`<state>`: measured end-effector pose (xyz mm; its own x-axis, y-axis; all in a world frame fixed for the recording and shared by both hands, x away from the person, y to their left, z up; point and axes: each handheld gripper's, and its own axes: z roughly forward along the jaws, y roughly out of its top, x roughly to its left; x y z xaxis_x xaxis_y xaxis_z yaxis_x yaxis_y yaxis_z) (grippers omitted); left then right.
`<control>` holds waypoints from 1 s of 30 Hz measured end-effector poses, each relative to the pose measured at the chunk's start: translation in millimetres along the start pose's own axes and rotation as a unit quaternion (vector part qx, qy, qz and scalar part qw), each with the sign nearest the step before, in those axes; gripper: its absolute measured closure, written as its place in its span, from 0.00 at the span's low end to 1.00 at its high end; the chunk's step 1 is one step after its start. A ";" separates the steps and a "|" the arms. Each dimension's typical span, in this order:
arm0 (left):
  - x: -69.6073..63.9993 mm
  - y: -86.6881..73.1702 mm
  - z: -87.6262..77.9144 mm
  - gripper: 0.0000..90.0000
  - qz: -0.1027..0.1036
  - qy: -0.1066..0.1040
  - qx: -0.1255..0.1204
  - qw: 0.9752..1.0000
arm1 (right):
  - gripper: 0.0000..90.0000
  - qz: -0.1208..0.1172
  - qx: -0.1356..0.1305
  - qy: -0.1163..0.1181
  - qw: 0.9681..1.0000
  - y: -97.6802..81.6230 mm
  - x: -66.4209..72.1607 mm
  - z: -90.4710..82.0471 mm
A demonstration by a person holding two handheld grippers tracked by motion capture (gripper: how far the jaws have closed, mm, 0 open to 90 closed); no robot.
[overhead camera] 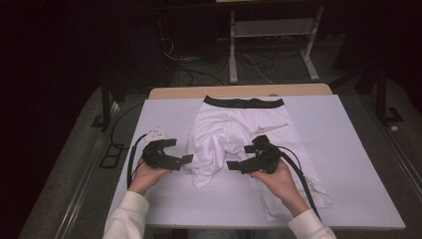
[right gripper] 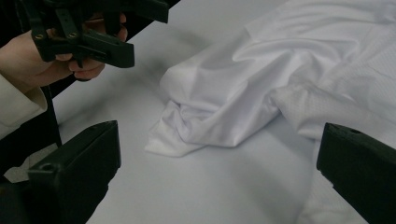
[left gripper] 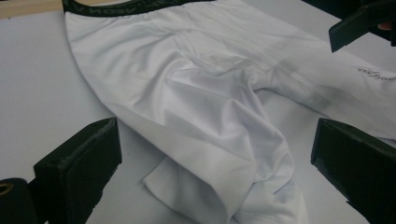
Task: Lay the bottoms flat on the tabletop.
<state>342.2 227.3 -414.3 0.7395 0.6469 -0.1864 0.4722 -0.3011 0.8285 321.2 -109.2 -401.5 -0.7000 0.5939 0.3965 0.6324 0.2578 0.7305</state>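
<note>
Two grippers flank the white shorts [overhead camera: 234, 132] on the worktop [overhead camera: 348, 164]; the left gripper [overhead camera: 180, 154] sits just left of the rumpled leg [overhead camera: 206, 164], fingers spread and empty; the right gripper [overhead camera: 238, 162], over what seems the other leg, is likewise released.
</note>
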 end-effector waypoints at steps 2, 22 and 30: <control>1.4 -1.5 1.5 0.02 0.000 0.001 0.004 1.000 | 0.00 -0.010 0.000 0.000 1.000 3.6 3.7 6.9; 4.0 -3.8 8.8 0.02 0.001 -0.002 0.018 1.000 | 0.00 -0.055 0.033 0.005 0.998 9.5 23.9 48.3; 7.9 -5.3 8.5 0.02 -0.003 -0.001 0.020 1.000 | 0.00 -0.057 0.040 0.013 0.997 6.9 27.0 60.3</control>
<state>349.7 228.1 -424.6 0.7372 0.6475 -0.1930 0.4955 -0.3240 0.8059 326.6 -45.4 -419.3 -0.7769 0.5376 0.3278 0.5714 0.3834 0.7256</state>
